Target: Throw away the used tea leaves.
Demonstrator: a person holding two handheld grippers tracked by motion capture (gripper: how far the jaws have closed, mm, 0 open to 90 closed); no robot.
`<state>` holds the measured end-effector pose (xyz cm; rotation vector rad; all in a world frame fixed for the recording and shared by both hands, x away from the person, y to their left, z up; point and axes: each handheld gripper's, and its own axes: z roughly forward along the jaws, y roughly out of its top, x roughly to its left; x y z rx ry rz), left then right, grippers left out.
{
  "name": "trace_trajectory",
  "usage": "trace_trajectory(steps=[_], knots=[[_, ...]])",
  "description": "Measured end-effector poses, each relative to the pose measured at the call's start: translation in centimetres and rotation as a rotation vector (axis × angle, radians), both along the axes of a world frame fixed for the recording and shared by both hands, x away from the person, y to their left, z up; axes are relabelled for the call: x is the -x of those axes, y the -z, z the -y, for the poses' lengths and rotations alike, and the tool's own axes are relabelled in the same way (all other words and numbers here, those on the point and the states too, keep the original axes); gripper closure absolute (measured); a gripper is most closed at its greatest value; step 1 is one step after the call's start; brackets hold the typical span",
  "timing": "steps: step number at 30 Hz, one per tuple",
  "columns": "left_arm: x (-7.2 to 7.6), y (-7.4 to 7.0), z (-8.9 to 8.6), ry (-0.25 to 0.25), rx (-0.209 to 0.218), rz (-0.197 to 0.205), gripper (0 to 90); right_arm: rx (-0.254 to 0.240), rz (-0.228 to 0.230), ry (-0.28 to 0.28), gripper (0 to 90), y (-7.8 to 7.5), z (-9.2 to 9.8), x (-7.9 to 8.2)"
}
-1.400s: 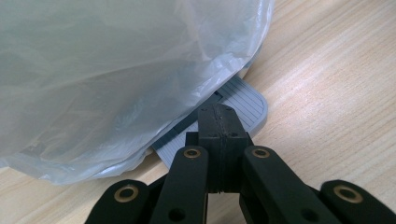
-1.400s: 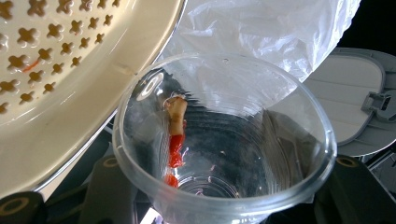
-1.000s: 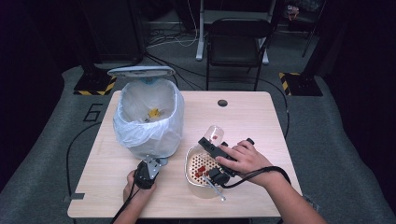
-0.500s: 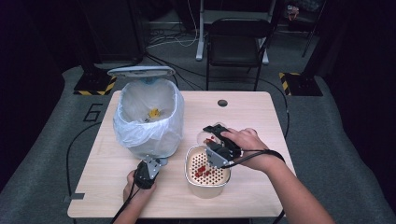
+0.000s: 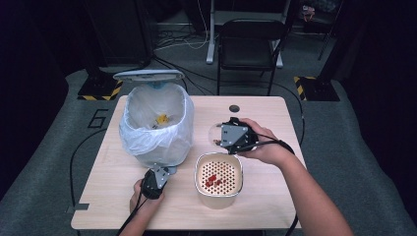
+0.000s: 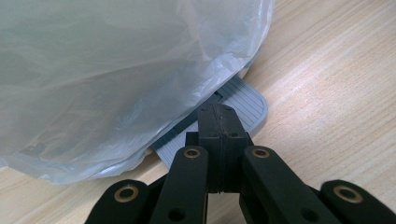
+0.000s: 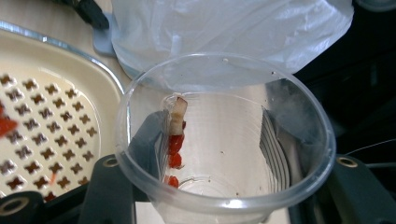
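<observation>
The right gripper grips a clear plastic cup, jaws pressed on its walls, held above the table between the strainer pot and the bin. A second ago that hand lay low over the pot with the cup tipped toward it; now it has lifted and drawn back toward the table's far side. Red bits lie on the pot's perforated insert. The left gripper stays where it was, at the foot of the bag-lined bin, whose lid stands open.

In the left gripper view, its jaws are clenched tight together, pressing down on the bin's grey ribbed pedal, under the hanging bag.

In the right gripper view, the cup sits between the jaws, a few red scraps clinging to its inner wall; the strainer is at left, the bag above.
</observation>
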<state>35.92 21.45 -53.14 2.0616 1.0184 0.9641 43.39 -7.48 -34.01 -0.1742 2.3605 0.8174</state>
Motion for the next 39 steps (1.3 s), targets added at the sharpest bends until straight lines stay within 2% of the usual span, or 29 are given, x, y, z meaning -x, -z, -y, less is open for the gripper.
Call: trace_trajectory(steps=[4,9,11,17,20,26,32,36,39], knots=[[0.0,0.0,0.0,0.0,0.0,0.0,90.0,-0.059,-0.106,0.026,42.7,-0.2,0.2,-1.2],[0.0,0.0,0.0,-0.001,0.0,0.001,90.0,-0.098,-0.217,0.065,42.7,-0.5,0.4,-2.7],[0.0,0.0,0.0,0.0,0.0,0.001,90.0,-0.128,-0.271,0.081,42.7,-0.6,0.5,-3.1],[0.0,0.0,0.0,0.0,-0.001,0.0,90.0,-0.192,-0.38,0.105,42.8,-1.0,0.7,-3.8],[0.0,0.0,0.0,-0.001,-0.001,0.002,90.0,-0.243,-0.445,0.112,42.9,-1.2,0.9,-4.0],[0.0,0.0,0.0,0.0,-0.002,0.0,90.0,-0.312,-0.512,0.106,42.9,-1.9,1.1,-4.0],[0.0,0.0,0.0,-0.002,0.007,0.003,90.0,-0.407,-0.579,0.106,42.9,-4.3,0.5,-3.5],[-0.1,0.0,0.0,0.003,0.004,0.002,90.0,-0.45,-0.58,0.105,42.9,-6.4,-1.0,-2.7],[-0.1,-0.1,-0.1,0.004,-0.008,0.004,90.0,-0.451,-0.569,0.102,42.9,-7.5,-2.2,-2.4]])
